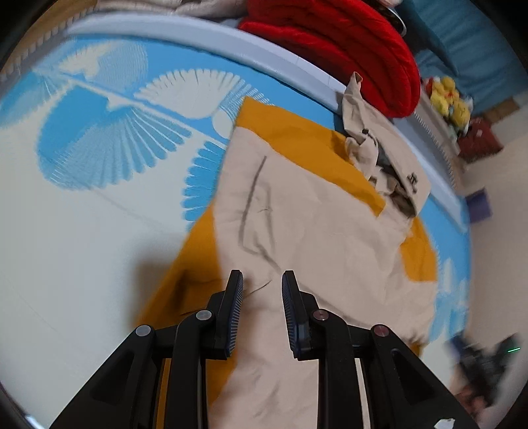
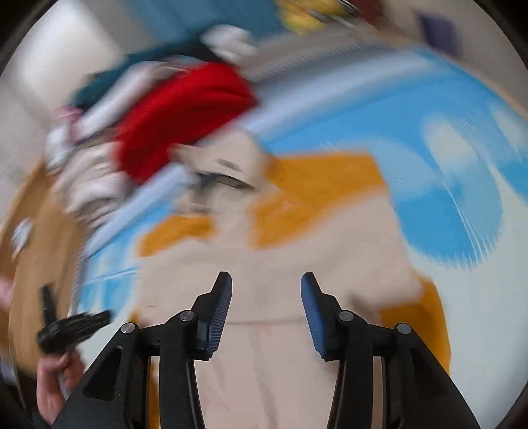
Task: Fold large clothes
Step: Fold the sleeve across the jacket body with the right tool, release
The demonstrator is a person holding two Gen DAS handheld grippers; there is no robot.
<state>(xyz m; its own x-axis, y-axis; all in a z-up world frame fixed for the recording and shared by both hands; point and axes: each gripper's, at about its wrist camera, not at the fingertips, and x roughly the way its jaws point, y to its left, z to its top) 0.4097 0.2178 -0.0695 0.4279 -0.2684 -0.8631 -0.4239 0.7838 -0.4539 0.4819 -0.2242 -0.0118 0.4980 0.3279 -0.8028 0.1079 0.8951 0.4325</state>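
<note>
Beige garment [image 1: 307, 231] lies over orange cloth [image 1: 290, 138]; red blanket [image 1: 356, 46] beyond.

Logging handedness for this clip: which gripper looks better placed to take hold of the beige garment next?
Left, probably. The left gripper is open low over the beige garment, a crease running between its fingers. The right gripper is open too, but its view is motion-blurred, so it seems mid-swing.

Blue-and-white patterned mat [image 1: 99, 138] covers the surface, pale border [image 1: 231, 43] along its far edge. Red quilted bundle [image 1: 356, 43] sits on that edge, beige fabric pile [image 1: 184, 6] beside it. Yellow plush toys [image 1: 450, 95] further off, near a teal sofa [image 1: 468, 43]. Right view too blurred for detail.
</note>
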